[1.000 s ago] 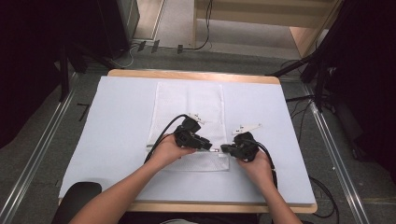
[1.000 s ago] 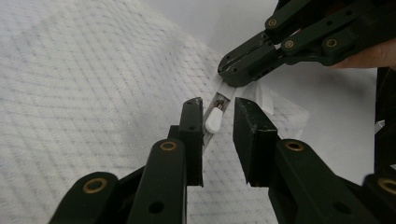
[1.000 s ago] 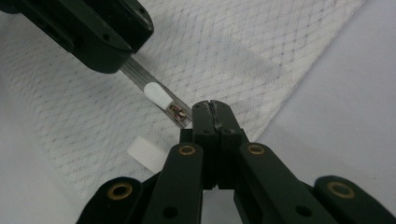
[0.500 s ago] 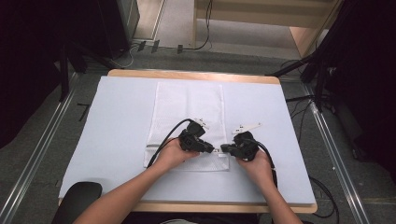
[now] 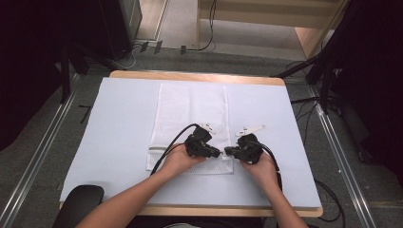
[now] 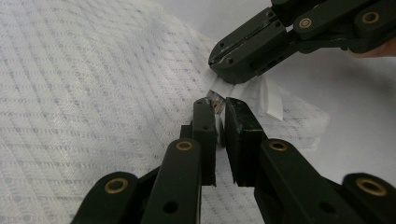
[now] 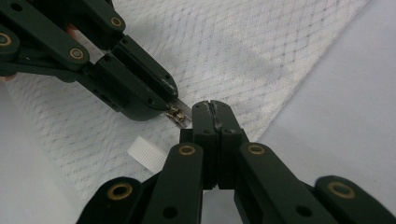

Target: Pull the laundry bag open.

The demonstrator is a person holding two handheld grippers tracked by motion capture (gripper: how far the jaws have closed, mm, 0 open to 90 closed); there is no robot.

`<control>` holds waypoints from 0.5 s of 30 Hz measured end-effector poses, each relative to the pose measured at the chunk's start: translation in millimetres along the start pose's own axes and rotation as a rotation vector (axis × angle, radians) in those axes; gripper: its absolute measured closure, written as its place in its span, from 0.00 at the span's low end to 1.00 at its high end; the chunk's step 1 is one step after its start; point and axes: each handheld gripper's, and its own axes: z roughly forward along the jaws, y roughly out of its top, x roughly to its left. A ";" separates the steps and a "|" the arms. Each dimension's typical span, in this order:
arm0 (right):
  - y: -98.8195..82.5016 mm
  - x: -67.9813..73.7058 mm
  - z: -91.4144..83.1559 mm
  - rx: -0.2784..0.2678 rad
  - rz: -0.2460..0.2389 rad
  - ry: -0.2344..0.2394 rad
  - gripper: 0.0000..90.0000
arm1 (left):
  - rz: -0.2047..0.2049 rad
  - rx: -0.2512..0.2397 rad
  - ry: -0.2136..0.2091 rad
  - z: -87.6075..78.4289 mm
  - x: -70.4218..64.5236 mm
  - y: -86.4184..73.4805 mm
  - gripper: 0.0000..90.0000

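A black stool (image 5: 78, 202) sits at the near left corner of the tabletop (image 5: 119, 123), which is covered in pale blue. Toward the middle lies a white mesh bag (image 5: 192, 107), flat, running from the far side to the near edge area. The left hand (image 5: 178, 161) rests on the bag's near end, holding the left gripper (image 5: 218, 154), which points rightward. In the left gripper view its jaws stand nearly together, pinching a small metal zip pull (image 6: 215, 99) at their tips; a slim gap shows between them lower down. The bag's weave (image 6: 93, 93) spreads beneath. Just right of it, tip to tip, comes the right gripper (image 5: 228, 151), held by the right hand (image 5: 259, 166) near the bag's near right corner. In the right gripper view its jaws are pressed together, and I cannot tell whether they clamp fabric; the left gripper view suggests a white fold (image 6: 224, 86) caught there. A white ribbed tab (image 7: 145, 153) lies just beside them.
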 end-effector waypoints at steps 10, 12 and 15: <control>-2.3 -1.4 0.1 -0.012 -0.020 0.012 1.00 | -0.026 0.026 -0.023 -0.2 3.0 3.0 0.98; -2.4 -1.0 0.2 -0.014 -0.024 0.008 1.00 | -0.023 0.031 -0.025 -0.6 3.2 3.6 0.98; -2.1 1.9 0.6 -0.010 -0.052 -0.007 1.00 | -0.037 0.036 -0.038 -1.7 4.6 4.5 0.98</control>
